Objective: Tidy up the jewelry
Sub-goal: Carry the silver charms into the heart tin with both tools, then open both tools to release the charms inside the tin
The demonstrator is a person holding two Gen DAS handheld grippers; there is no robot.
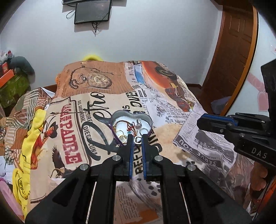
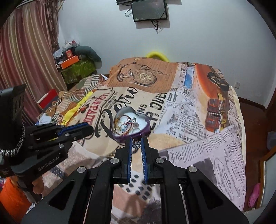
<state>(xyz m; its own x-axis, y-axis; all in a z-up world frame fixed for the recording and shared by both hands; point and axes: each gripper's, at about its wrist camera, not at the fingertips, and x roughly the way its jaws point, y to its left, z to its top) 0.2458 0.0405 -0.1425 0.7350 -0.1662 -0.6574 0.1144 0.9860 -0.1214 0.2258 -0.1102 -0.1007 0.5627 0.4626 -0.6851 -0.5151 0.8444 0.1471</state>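
Observation:
A purple heart-shaped box (image 1: 149, 120) lies open on the printed bedspread, with gold rings (image 1: 121, 135), a red cord and other jewelry inside. My left gripper (image 1: 137, 139) is shut on a small silver ring (image 1: 138, 139) at the box's near rim. In the right wrist view the same heart-shaped box (image 2: 146, 128) sits just beyond my right gripper (image 2: 136, 144), which is shut on a silver pendant (image 2: 136, 144) with a thin chain. Each gripper shows in the other's view, the right one (image 1: 203, 123) and the left one (image 2: 88, 128).
The bedspread (image 1: 189, 131) covers a bed. Yellow cloth (image 1: 27, 151) lies bunched at its left edge. Boxes and clutter (image 2: 75, 67) stand by the curtain at the far left. A screen (image 2: 149, 10) hangs on the wall. A wooden door (image 1: 232, 56) is at the right.

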